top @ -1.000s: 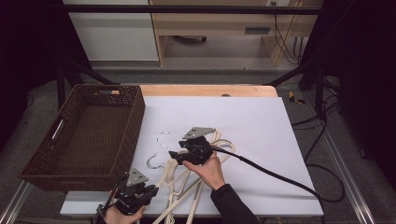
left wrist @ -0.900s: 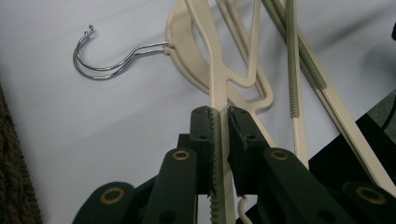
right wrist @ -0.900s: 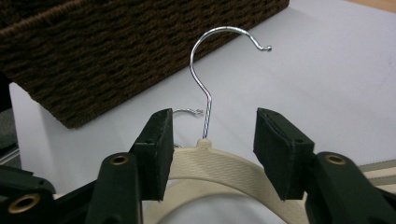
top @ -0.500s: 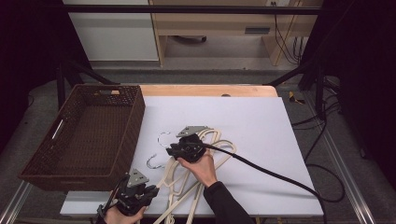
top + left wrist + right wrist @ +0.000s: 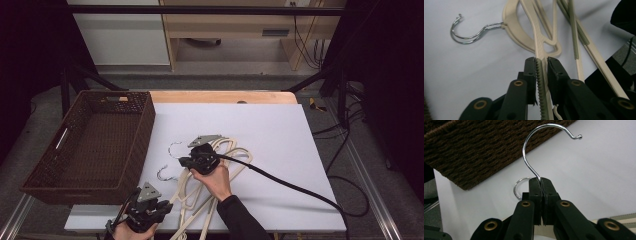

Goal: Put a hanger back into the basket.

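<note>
Right hand-held gripper (image 5: 541,181) has just been closing, jaws now pressed together on the wire shank of a chrome hanger hook (image 5: 541,147), pinching it right at the tips; the hook curls up and over past them, with a second chrome loop (image 5: 520,185) showing just behind the left jaw. In the high view the right hand-held gripper (image 5: 186,161) sits mid-table over the top of the hanger pile, hand behind it, black cable (image 5: 290,185) trailing off to the right. Left hand-held gripper (image 5: 541,62) has just eased slightly, jaws narrow, clamping a beige hanger arm (image 5: 540,47) with its ribbed grip strip between the pads; in the high view it sits at the near table edge (image 5: 145,212). Beige plastic hangers (image 5: 200,192) lie tangled on the white table (image 5: 280,130) between the two grippers, hooks pointing toward the brown wicker basket (image 5: 95,145) at the left edge.
</note>
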Demonstrator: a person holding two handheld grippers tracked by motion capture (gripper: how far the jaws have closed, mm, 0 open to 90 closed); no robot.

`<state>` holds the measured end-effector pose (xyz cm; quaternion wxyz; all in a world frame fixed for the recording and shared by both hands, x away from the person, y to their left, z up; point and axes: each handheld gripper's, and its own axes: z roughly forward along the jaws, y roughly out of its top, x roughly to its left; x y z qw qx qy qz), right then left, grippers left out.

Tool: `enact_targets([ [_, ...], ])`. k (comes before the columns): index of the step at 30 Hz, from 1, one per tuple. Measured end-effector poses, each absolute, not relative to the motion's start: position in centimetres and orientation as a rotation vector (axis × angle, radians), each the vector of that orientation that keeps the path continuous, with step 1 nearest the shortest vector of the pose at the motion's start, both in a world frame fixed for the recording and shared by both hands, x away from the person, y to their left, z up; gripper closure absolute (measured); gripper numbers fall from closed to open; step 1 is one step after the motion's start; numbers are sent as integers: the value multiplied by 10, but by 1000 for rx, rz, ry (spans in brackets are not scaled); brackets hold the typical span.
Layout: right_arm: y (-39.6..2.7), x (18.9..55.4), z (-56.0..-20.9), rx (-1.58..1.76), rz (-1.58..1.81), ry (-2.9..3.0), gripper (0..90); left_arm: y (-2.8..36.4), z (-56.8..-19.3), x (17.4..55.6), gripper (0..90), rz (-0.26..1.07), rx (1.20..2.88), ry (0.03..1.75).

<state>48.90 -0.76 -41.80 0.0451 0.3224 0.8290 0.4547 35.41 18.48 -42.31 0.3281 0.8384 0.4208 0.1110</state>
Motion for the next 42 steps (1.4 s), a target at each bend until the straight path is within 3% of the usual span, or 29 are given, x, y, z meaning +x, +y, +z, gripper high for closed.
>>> enact_targets([
  [1,-8,489,-418,985,1389,2532,889,184,-423,354,763,283,2192,1093],
  [2,-8,486,-416,982,1386,2529,890,184,-423,354,664,276,2187,1088],
  [4,-8,485,-416,973,1388,2522,890,186,-420,356,624,251,2161,1069],
  [6,-10,481,-412,966,1381,2513,891,189,-413,363,504,219,2132,1050],
  [13,-12,472,-404,918,1391,2496,891,187,-400,390,427,118,2061,995],
  [17,-15,468,-399,898,1409,2482,890,171,-401,404,475,110,2077,984],
  [26,-24,462,-394,875,1448,2459,890,156,-408,419,774,82,2056,1040],
  [34,-26,459,-390,853,1458,2443,881,159,-406,416,814,78,2004,1082],
  [38,-33,453,-383,812,1466,2439,784,161,-401,413,850,50,1957,1077],
  [42,-52,446,-376,814,1522,2416,697,157,-394,406,859,110,1954,1056],
])
